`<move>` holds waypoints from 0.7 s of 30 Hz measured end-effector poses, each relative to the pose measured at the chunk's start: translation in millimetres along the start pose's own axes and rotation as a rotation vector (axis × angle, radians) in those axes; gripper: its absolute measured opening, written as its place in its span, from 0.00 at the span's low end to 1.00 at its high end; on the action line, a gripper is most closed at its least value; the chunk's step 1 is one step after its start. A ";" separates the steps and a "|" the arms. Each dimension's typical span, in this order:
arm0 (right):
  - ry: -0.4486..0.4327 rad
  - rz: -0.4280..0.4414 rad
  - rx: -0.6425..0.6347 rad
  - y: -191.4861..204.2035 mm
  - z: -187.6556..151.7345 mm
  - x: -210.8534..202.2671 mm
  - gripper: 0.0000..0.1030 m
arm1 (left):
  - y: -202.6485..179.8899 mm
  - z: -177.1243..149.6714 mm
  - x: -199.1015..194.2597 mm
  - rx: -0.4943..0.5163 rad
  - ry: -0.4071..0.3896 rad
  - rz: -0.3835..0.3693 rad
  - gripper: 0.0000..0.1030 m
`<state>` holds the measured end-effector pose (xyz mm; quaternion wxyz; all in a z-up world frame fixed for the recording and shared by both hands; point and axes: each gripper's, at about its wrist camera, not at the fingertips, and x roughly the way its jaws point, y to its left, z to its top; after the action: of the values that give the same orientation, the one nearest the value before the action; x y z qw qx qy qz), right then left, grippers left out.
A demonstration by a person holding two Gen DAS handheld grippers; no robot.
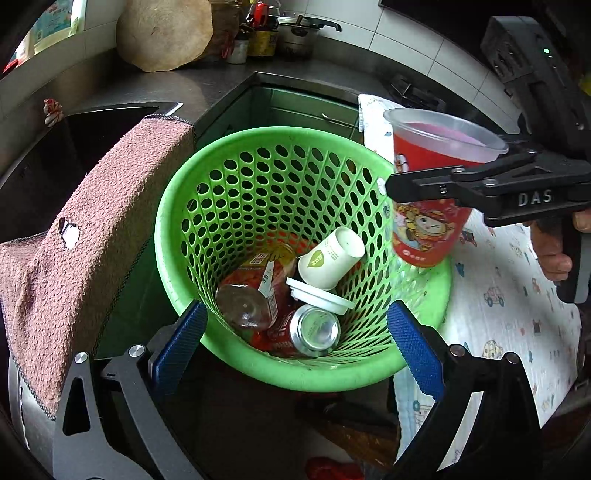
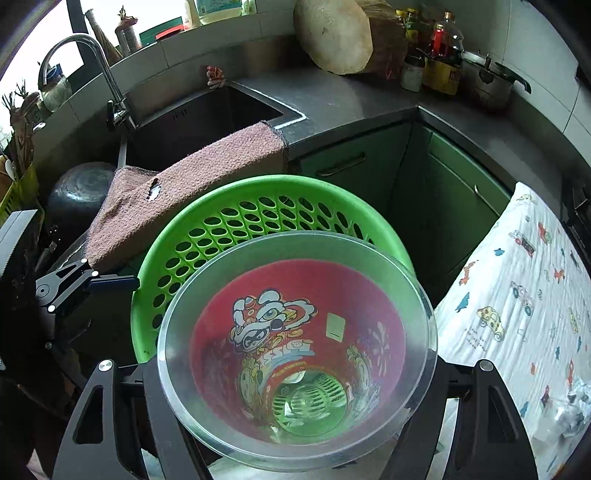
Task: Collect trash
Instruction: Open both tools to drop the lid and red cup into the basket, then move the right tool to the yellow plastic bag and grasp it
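Note:
A green perforated basket (image 1: 177,236) holds a white paper cup (image 1: 332,258), a white lid (image 1: 317,295), a red can (image 1: 306,328) and a bottle with a red label (image 1: 251,302). My left gripper (image 1: 295,347) is open, its blue pads (image 1: 181,343) on either side of the basket's near rim. My right gripper (image 1: 424,184) is shut on a clear plastic cup with a red printed sleeve (image 1: 424,221), held upright over the basket's right rim. In the right wrist view the cup (image 2: 295,350) fills the space between the fingers, above the basket (image 2: 207,206).
A pink towel (image 1: 92,229) hangs over the sink edge left of the basket. A patterned white cloth (image 1: 509,295) covers the surface on the right. The steel sink (image 2: 192,122), tap (image 2: 92,62), a round board (image 2: 332,33), bottles and a pot (image 2: 487,81) lie behind.

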<state>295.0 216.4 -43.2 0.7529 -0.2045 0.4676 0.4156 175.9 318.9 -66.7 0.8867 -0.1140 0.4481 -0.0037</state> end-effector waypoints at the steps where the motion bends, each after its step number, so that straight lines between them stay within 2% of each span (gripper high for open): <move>1: 0.005 -0.012 0.008 0.1 2.3 4.5 0.76 | 0.5 -0.7 -0.5 -0.001 0.000 0.000 0.94; 2: 0.007 -0.002 0.014 0.3 4.0 7.5 0.85 | 1.1 -1.3 -1.0 -0.002 0.000 0.000 0.94; 3: -0.001 -0.005 0.020 0.6 5.3 8.1 0.86 | 1.6 -1.9 -1.7 -0.003 0.000 -0.001 0.94; 13: -0.054 -0.017 0.011 4.6 3.8 -16.2 0.86 | 6.1 -5.5 -4.7 -0.019 -0.004 -0.014 0.94; 21: -0.090 -0.027 0.033 -4.4 -21.7 -51.6 0.87 | -5.8 -4.0 -9.8 0.003 -0.013 -0.028 0.94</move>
<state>275.7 176.3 -8.8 0.7819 -0.1796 0.4371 0.4066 167.4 313.5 -60.0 0.8896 -0.1192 0.4406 -0.0162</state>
